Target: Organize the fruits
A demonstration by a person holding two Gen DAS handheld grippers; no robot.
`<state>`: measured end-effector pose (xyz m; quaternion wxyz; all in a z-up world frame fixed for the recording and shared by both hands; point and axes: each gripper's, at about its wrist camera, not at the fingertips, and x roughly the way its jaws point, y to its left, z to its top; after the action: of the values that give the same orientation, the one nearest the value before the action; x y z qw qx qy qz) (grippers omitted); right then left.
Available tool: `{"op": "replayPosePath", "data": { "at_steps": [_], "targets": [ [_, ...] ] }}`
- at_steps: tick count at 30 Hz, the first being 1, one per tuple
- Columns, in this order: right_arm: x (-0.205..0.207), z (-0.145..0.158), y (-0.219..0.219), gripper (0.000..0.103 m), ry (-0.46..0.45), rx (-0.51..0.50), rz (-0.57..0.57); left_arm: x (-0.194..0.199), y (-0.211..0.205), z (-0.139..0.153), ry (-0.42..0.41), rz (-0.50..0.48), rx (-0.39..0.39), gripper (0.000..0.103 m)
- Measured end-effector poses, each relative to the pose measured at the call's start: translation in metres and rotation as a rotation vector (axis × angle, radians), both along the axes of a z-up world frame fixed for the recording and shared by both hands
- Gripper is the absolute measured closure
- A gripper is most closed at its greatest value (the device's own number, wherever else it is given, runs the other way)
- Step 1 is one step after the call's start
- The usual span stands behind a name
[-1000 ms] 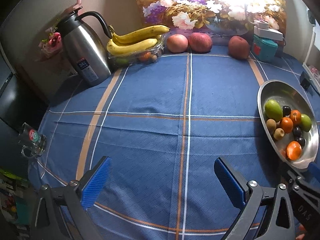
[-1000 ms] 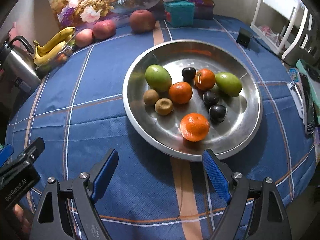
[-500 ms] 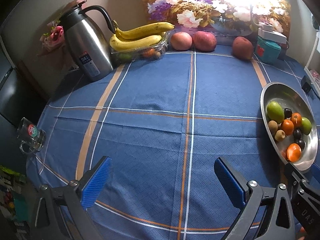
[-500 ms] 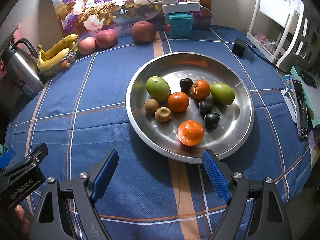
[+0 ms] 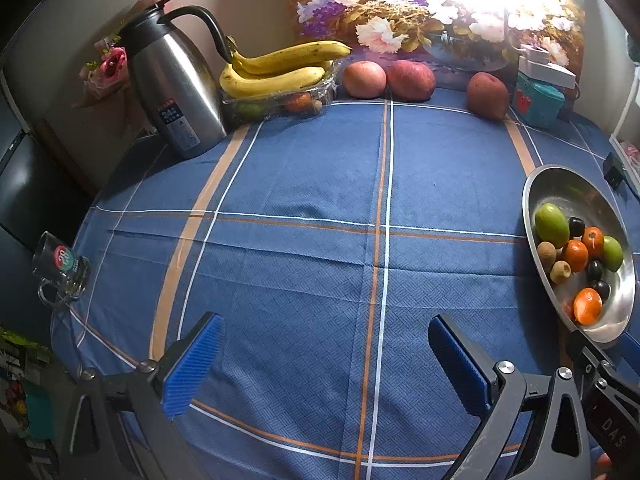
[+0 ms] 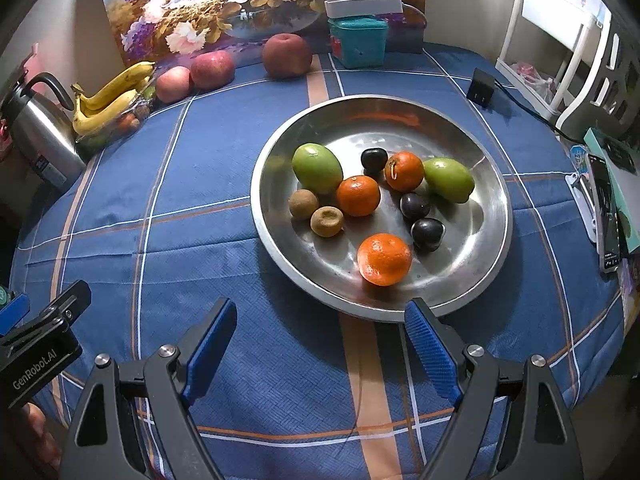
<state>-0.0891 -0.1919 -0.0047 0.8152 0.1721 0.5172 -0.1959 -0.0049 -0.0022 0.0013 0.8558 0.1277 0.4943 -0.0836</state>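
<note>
Right gripper (image 6: pixel 320 344), lower frame: jaws spread wide over the blue plaid tabletop (image 6: pixel 200 184), nothing between them. Steel bowl (image 6: pixel 492 184), frame centre, holds three oranges, two green fruits, two kiwis and three dark plums. Left gripper (image 5: pixel 324 364): jaws likewise spread and empty. Bananas (image 5: pixel 280 68) and three apples (image 5: pixel 412 80) lie at upper frame, beside the kettle (image 5: pixel 172 88).

Each gripper is built from black angular frames with triangular cut-outs, joined by silver round-headed screws. The fingers (image 6: pixel 430 350) are faced with bright blue ribbed pads. The left gripper (image 5: pixel 324 364) and right gripper (image 6: pixel 320 344) are alike in make. White "GenRobot.AI" lettering is printed on one black body, and "DAS" on the other.
</note>
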Motion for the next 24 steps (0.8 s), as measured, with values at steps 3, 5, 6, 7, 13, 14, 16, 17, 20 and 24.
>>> {"op": "replayPosePath", "data": {
  "at_steps": [3,5,6,7,13,14,16,17,20,24],
  "targets": [
    [0.0001,-0.0001,0.0,0.017,0.001,0.001,-0.001,-0.0004,-0.0004,-0.0006,0.0,-0.003,0.003,0.0],
    [0.0001,-0.0003,-0.0001,0.017,0.001,0.002,0.001,-0.0004,-0.001,-0.001,0.001,-0.005,0.003,0.0],
    [0.0002,-0.0004,0.0001,0.017,0.002,0.002,0.001,-0.0004,-0.0011,-0.0011,0.001,-0.006,0.004,0.0],
    [0.0003,-0.0005,0.0002,0.017,0.003,0.002,0.001,-0.0004,-0.0012,-0.0012,0.002,-0.006,0.004,0.0],
    [0.0008,-0.0016,0.0013,0.017,0.007,0.0,0.002,-0.0004,-0.0016,-0.002,0.006,-0.006,0.002,0.0],
    [0.0009,-0.0016,0.0018,0.017,0.008,-0.001,0.004,-0.0002,-0.0019,-0.0023,0.006,-0.007,0.002,0.0],
    [0.0005,-0.0016,0.0015,0.017,0.008,-0.001,0.006,-0.0001,-0.0019,-0.0024,0.007,-0.008,0.003,0.0],
    [0.0006,-0.0018,0.0016,0.017,0.009,-0.001,0.006,-0.0002,-0.002,-0.0024,0.007,-0.009,0.003,0.0],
    [0.0007,-0.0023,0.001,0.017,0.012,0.002,0.006,-0.0003,-0.002,-0.0024,0.007,-0.007,0.003,0.0],
    [0.0008,-0.0025,0.0008,0.017,0.013,0.003,0.006,-0.0006,-0.0022,-0.0025,0.008,-0.008,0.003,0.0]
  ]
}}
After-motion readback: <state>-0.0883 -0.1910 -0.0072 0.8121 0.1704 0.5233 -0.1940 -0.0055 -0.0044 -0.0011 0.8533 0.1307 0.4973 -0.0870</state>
